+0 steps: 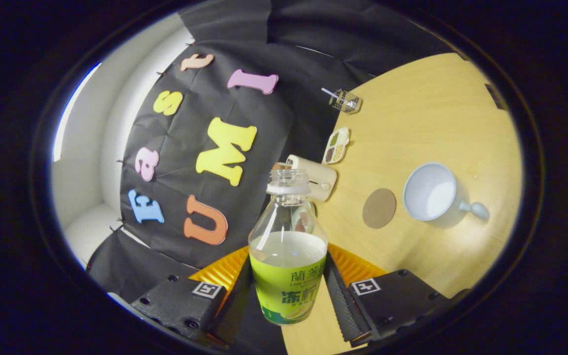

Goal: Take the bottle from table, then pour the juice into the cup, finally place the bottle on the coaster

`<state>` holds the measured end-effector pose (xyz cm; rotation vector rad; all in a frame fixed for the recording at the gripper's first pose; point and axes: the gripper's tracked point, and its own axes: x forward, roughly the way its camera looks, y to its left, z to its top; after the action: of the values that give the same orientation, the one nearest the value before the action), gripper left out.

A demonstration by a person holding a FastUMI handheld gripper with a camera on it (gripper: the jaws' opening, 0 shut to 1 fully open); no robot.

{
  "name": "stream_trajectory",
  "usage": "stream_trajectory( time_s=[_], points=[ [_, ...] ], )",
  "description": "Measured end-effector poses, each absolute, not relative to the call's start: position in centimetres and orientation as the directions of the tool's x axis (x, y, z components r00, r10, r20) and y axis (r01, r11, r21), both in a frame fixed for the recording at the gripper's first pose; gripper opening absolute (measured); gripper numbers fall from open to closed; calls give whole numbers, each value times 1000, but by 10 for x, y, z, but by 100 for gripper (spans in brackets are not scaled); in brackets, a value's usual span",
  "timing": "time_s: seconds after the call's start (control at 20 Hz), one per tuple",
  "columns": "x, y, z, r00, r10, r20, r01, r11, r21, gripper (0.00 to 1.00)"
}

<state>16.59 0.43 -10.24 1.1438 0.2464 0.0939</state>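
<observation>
A clear bottle [288, 246] with a green label and pale juice, its cap off, stands between my fingers, and my gripper [288, 296] is shut on its labelled lower body. The whole view is rolled, so the wooden table [442, 118] runs up the far side beyond the bottle. A pale blue cup [431, 192] with a handle stands on the table beyond my fingers, its mouth showing and nothing visible inside. A round brown coaster [379, 207] lies flat between the cup and the bottle.
A cream toaster-like box [316, 180] sits just behind the bottle's neck. Farther back lie a small divided dish [336, 146] and a glass jar with a straw [345, 100]. The black cloth wall stands beside the table's edge.
</observation>
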Motion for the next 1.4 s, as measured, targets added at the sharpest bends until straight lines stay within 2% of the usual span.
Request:
stream_trajectory(
  time_s=[0.25, 0.6, 1.0, 1.4],
  points=[
    [164, -18, -77, 979, 81, -187, 74, 716, 694, 81],
    [185, -21, -56, 993, -4, -121, 52, 915, 401, 81],
    [216, -28, -69, 992, -70, -101, 85, 986, 145, 82],
    [276, -63, -115, 973, -205, -101, 205, 979, -10, 82]
  ],
)
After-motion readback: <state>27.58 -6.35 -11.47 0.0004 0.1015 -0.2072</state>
